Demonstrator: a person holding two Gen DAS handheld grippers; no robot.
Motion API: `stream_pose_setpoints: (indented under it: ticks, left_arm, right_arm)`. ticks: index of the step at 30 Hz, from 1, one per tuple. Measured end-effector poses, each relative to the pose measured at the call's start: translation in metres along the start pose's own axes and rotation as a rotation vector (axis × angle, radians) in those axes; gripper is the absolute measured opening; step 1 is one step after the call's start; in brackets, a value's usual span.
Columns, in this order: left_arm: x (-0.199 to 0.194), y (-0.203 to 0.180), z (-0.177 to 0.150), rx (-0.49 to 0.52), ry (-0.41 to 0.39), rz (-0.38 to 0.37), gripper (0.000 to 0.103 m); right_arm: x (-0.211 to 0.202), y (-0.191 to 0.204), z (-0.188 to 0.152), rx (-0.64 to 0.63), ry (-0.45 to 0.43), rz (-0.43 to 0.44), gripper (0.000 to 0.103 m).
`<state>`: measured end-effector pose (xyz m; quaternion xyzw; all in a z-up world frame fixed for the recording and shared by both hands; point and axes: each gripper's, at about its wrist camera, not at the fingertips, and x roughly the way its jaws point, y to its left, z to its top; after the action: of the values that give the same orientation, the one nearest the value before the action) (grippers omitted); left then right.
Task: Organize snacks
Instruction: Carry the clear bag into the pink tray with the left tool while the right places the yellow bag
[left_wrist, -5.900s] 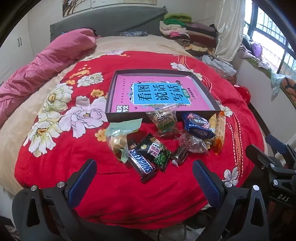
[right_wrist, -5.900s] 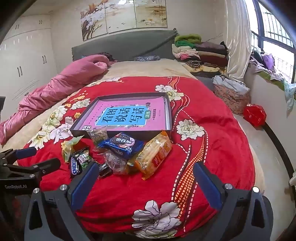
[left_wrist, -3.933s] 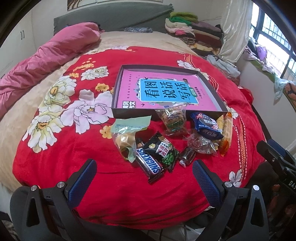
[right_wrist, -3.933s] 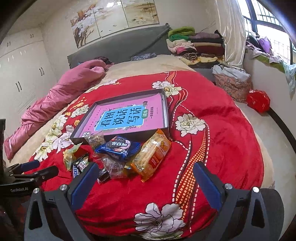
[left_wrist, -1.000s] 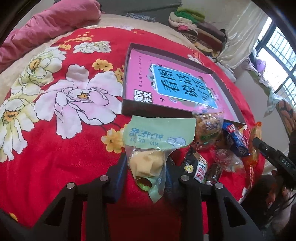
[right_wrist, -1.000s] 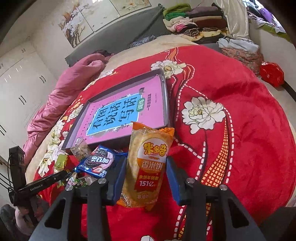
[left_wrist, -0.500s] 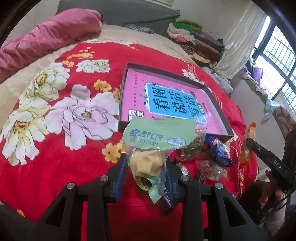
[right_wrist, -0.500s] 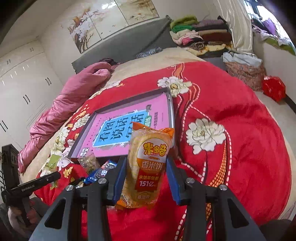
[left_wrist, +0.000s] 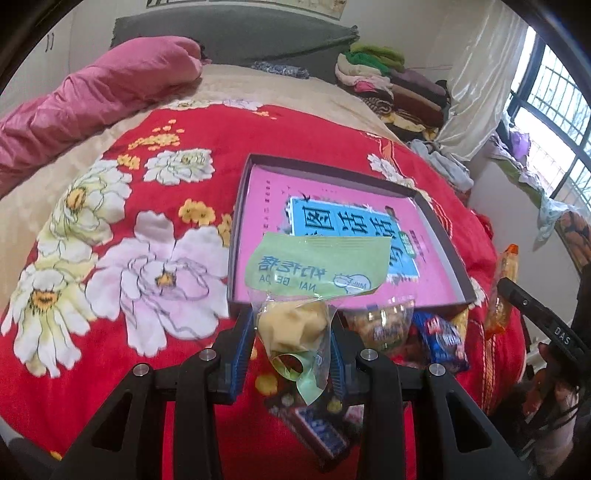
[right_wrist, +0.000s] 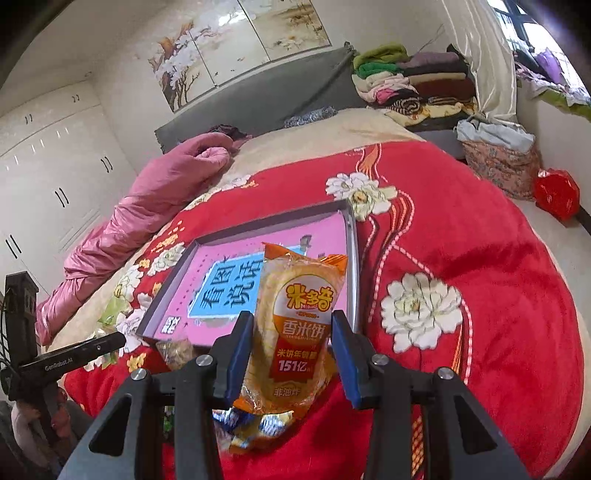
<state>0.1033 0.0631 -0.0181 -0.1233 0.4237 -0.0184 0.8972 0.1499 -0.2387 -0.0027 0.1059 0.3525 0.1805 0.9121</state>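
Both tongs are rising: left gripper (left_wrist: 291, 343) pinching the green-topped bag (left_wrist: 295, 325), right gripper (right_wrist: 291, 343) squeezing the rice crackers (right_wrist: 295, 332); keep carrying them level over the box (left_wrist: 441, 242).

Daylight fills the room, coming from the window (left_wrist: 554, 122) at the right of the left wrist view, where the panes are blown out to white. The red bedspread (left_wrist: 122, 332) is bright and evenly lit, with only soft shadows. A glossy wall painting (right_wrist: 236, 48) shows pale glare in the right wrist view. Both views are fisheye — straight lines bow, and dark vignetting rounds the corners. The nearest snack packets look slightly soft; the edges smear.
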Motion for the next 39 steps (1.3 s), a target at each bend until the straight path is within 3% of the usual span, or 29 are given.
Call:
stream_pose_setpoints:
  ticks: [17, 39]
  left_arm:
    - [0.04, -0.018, 0.029, 0.038, 0.011, 0.073, 0.037]
    - [0.073, -0.029, 0.028, 0.092, 0.057, 0.123, 0.037]
  right_arm:
    - [0.035, -0.009, 0.029, -0.037, -0.026, -0.007, 0.043]
    - [0.072, -0.012, 0.02, -0.072, 0.083, -0.031, 0.043]
